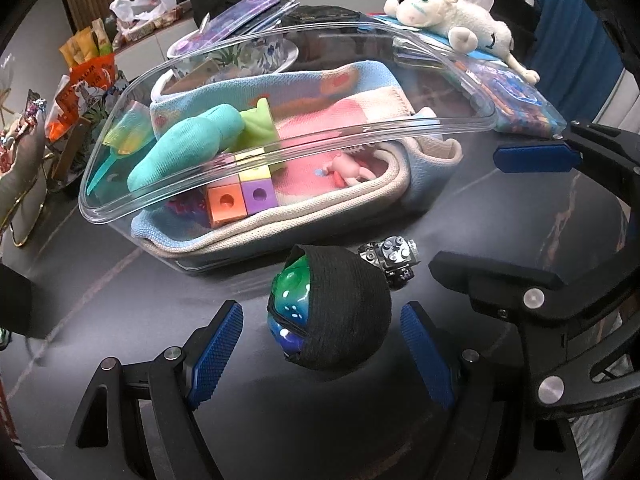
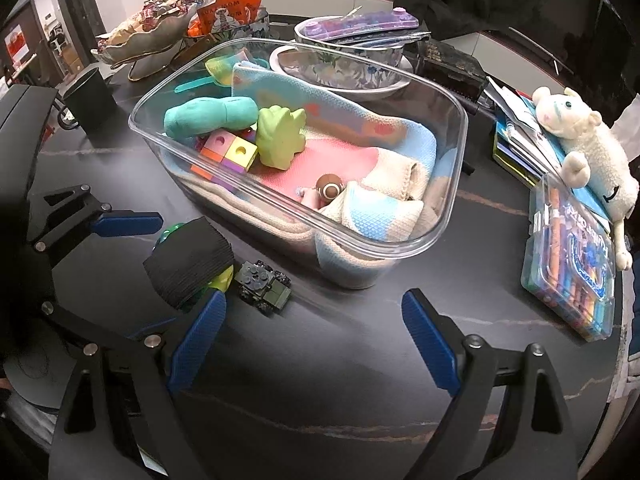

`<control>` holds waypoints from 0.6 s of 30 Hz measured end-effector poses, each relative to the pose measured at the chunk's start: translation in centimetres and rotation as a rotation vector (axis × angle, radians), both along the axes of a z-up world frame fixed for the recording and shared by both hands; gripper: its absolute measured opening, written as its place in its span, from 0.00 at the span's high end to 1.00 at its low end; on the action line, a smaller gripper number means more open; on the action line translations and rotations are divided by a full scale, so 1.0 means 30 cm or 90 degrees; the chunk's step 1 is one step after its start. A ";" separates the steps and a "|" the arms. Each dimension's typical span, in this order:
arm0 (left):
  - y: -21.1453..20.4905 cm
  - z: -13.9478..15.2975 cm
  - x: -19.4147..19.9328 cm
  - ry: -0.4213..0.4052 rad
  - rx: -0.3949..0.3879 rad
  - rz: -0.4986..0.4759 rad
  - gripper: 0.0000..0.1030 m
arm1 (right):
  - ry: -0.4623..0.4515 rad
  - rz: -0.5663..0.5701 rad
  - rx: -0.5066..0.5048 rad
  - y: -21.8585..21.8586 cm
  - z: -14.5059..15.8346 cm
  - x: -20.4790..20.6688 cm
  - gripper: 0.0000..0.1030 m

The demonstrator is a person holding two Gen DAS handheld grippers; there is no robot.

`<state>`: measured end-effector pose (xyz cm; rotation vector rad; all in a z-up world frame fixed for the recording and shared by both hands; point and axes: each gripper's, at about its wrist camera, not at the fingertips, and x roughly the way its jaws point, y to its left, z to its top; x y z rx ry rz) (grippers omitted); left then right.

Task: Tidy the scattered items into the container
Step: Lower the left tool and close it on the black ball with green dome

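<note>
On the dark marbled table (image 2: 320, 380), nearest to me, a ball wrapped in a black ribbed band (image 1: 332, 312) sits between the blue pads of the left gripper (image 1: 322, 354), whose jaws are spread wide on either side of it without touching it. Just behind the ball stands a small brick-built toy vehicle (image 1: 394, 260), close to the wall of the clear plastic container (image 1: 256, 152). The right gripper (image 2: 314, 340) hangs low over bare tabletop beside the left one, its jaws also spread and holding nothing; the vehicle lies just ahead of its left pad, and its view catches the left gripper's fingers reaching around the banded ball. Inside the container, a pastel knitted blanket (image 2: 360, 152) lines the bottom, and on it lie a teal plush (image 2: 208, 114), a green rubbery toy (image 2: 280, 136), coloured cubes (image 2: 230, 156) and a tiny football (image 2: 330, 188). To the right, a case of crayons (image 2: 572, 276) lies flat, with a white plush lamb (image 2: 580, 140) draped over books behind it. Farther back stands a patterned bowl (image 2: 340, 68) carrying a purple case, with snack packets beyond.
</note>
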<state>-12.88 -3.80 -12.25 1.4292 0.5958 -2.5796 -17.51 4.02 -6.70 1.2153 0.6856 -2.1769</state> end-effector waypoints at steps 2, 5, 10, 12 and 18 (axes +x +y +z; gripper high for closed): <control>0.000 -0.008 -0.003 -0.003 -0.001 0.000 0.24 | -0.002 0.000 -0.003 -0.003 -0.004 -0.001 0.14; -0.002 -0.021 -0.003 -0.008 -0.001 0.001 0.24 | -0.015 0.001 -0.013 -0.011 -0.018 -0.008 0.14; -0.009 -0.041 -0.004 -0.009 -0.002 0.003 0.24 | -0.032 -0.010 -0.028 -0.022 -0.045 -0.023 0.15; -0.011 -0.047 -0.003 -0.006 -0.002 0.009 0.24 | -0.037 -0.013 -0.030 -0.024 -0.052 -0.027 0.17; -0.016 -0.052 0.003 -0.005 -0.003 0.008 0.24 | -0.015 -0.025 -0.011 -0.017 -0.055 -0.032 0.17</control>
